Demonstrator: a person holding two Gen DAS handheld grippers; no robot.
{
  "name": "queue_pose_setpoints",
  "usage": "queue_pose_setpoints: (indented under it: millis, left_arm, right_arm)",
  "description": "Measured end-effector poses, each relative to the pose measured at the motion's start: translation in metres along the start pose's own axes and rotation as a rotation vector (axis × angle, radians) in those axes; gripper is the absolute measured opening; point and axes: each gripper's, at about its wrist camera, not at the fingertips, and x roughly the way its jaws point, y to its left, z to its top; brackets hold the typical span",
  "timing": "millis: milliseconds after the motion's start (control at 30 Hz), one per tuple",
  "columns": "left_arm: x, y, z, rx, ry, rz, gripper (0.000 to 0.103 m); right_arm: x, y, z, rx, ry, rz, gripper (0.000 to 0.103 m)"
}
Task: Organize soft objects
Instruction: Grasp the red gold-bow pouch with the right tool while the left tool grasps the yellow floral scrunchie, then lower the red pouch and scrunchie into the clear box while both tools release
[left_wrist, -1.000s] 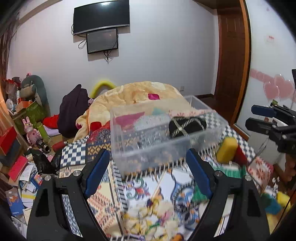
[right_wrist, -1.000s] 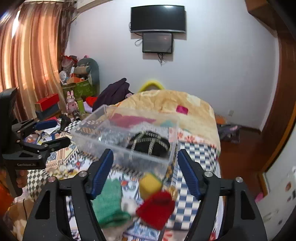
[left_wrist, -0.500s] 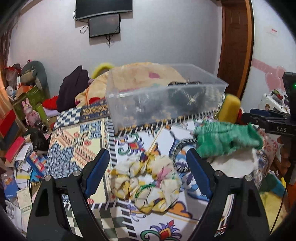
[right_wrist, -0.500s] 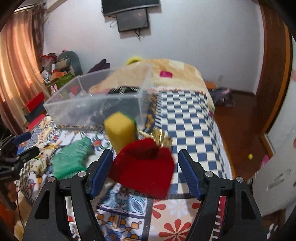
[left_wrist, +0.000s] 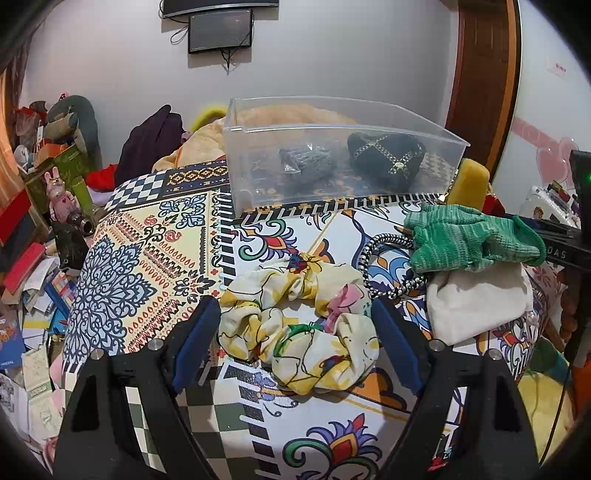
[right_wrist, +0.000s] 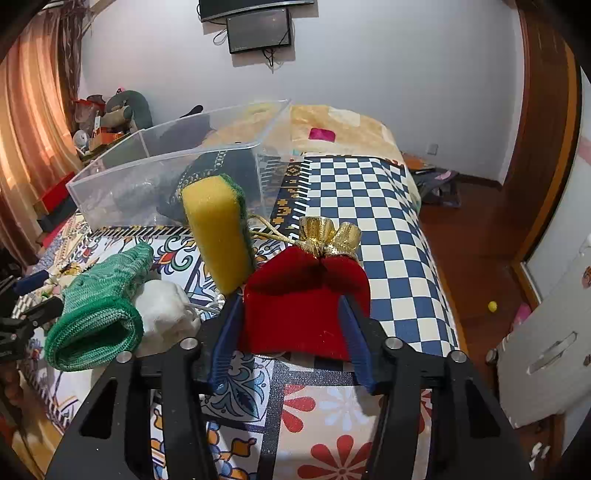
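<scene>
Bedroom clutter behind; patterned tablecloth (left_wrist: 147, 266) covers the work surface, largest thing in view. Clear plastic bin (left_wrist: 332, 162) sits at the far side, already holding a black quilted pouch (left_wrist: 386, 157) and a darker bundle beside it. Nearer: floral scrunchie (left_wrist: 299, 325), green knit glove (left_wrist: 469, 240) draped over a white cloth pouch (left_wrist: 476, 299), yellow sponge (right_wrist: 219, 236) standing on end, red velvet pouch (right_wrist: 306, 295) with gold top.

Left gripper (left_wrist: 295, 332): jaws spread wide either side of the scrunchie, apparently not touching it. Right gripper (right_wrist: 291, 325): jaws hug the red pouch on both sides, look to be pinching or about to; firm contact not certain.

Risks, as judgement:
- Red pouch is slack velvet; a shallow pinch could slip out on the lift.
- Sponge stands just beside the pouch; lifting may topple it.
- Gold cord could snag it.
- Left jaws closing may catch tablecloth with the scrunchie.
</scene>
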Motion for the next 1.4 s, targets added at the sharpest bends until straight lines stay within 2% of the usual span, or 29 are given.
queue_pose_setpoints:
  millis: [67, 133, 200, 367, 433, 833, 1167, 1400]
  left_arm:
    - [0.0, 0.001, -0.002, -0.002, 0.001, -0.004, 0.072]
    - [-0.001, 0.002, -0.003, -0.006, -0.006, -0.004, 0.068]
    - [-0.002, 0.003, -0.003, -0.011, -0.009, -0.01, 0.061]
    - [-0.004, 0.007, -0.001, -0.022, -0.012, -0.005, 0.032]
    - [-0.006, 0.008, 0.0, -0.027, -0.016, -0.003, 0.029]
    - [-0.028, 0.009, 0.019, -0.028, -0.095, -0.006, 0.027]
    - [-0.047, 0.001, 0.074, -0.004, -0.223, -0.024, 0.027]
    - [-0.039, -0.001, 0.111, 0.004, -0.259, -0.022, 0.027]
  right_arm:
    - [-0.001, -0.001, 0.001, 0.0, -0.006, 0.001, 0.035]
    - [-0.003, -0.002, 0.0, 0.003, -0.008, 0.015, 0.028]
    - [-0.002, -0.001, 0.0, 0.007, -0.01, 0.018, 0.025]
    - [-0.007, 0.002, -0.001, 0.021, -0.014, 0.046, 0.013]
    - [-0.01, 0.004, -0.001, 0.02, -0.018, 0.057, 0.012]
    - [-0.056, 0.035, 0.021, -0.056, -0.139, 0.135, 0.01]
    - [-0.072, 0.059, 0.061, -0.1, -0.246, 0.179, 0.01]
    - [-0.057, 0.068, 0.092, -0.11, -0.279, 0.203, 0.01]
